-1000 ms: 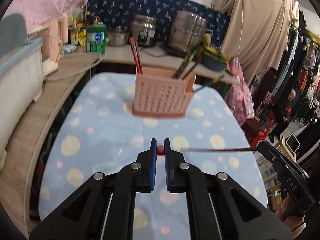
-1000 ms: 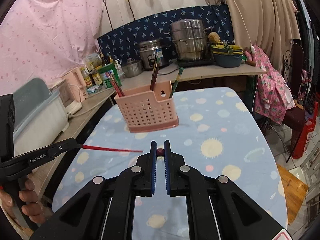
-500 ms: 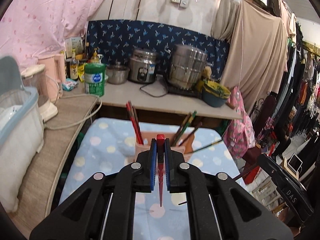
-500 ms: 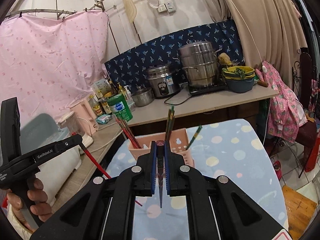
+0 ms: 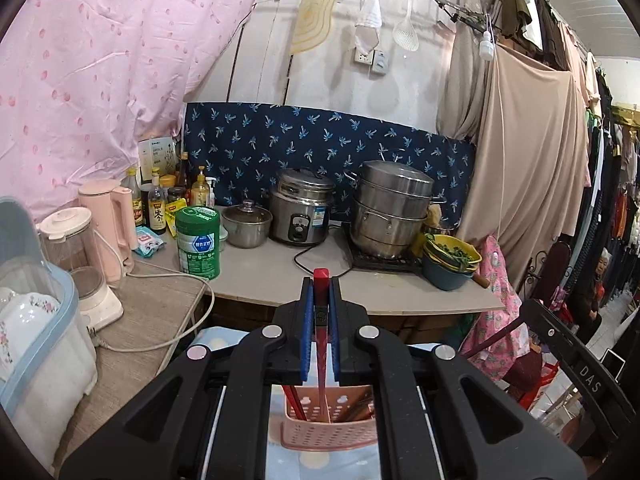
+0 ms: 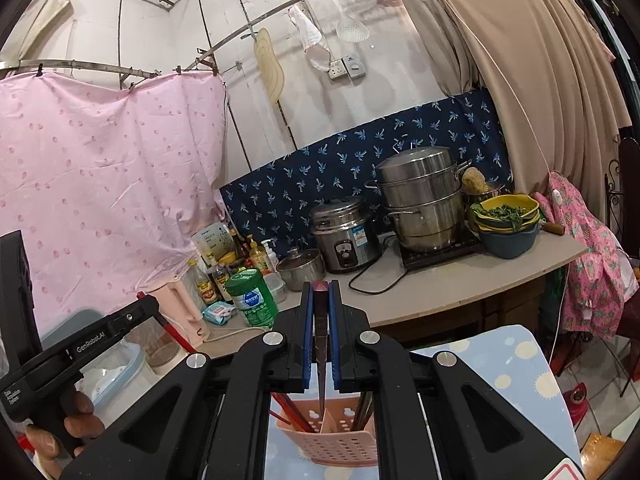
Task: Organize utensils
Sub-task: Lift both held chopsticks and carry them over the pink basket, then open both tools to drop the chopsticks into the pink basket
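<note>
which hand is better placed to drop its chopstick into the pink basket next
Left, narrowly. Both tongs grip a chopstick pointing down, but the red chopstick tip sits lower, at the pink basket divider; the dark chopstick hangs higher.

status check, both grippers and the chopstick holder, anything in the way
Left gripper shut on red chopstick, right gripper shut on dark chopstick. Tips above pink holder. Nothing blocking.

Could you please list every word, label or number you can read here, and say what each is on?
"DAS": on the black right claw's arm.
"GenRobot.AI": on the black left claw's arm.
Green cylindrical tin: label too blurred to read.
Brown sauce bottles, silver rice cooker's sticker: too small.
</note>
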`<state>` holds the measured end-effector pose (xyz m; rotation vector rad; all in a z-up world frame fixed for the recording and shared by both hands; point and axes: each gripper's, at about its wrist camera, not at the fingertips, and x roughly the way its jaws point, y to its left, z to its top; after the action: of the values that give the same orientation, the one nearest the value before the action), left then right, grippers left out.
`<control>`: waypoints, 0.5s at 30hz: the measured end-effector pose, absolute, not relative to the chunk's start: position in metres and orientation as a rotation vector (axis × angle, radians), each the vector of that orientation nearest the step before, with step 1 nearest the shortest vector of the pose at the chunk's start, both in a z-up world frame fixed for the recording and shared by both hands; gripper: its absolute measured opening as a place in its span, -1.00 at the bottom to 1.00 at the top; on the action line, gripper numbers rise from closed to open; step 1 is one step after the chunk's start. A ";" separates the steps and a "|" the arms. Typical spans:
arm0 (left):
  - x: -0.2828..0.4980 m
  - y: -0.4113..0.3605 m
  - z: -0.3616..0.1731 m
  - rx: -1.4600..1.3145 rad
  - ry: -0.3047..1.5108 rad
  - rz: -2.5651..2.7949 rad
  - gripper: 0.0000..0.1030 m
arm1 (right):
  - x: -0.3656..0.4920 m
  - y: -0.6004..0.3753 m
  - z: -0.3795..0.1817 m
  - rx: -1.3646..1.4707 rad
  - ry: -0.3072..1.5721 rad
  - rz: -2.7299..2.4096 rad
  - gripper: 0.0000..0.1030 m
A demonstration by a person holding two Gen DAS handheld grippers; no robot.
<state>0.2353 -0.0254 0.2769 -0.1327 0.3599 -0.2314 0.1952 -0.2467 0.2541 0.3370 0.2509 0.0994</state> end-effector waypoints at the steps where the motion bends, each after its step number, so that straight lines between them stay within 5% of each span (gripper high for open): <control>1: 0.241 -0.027 0.274 -0.128 0.363 -0.227 -0.86 | 0.202 -0.247 0.252 0.337 0.256 0.095 -0.87; 15: 0.287 -0.034 0.209 -0.130 0.469 -0.212 -0.86 | 0.259 -0.240 0.172 0.317 0.438 0.066 -0.87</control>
<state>0.2871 -0.0341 0.2090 -0.1296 0.4690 -0.2125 0.2594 -0.2399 0.1717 0.3169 0.4384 0.0659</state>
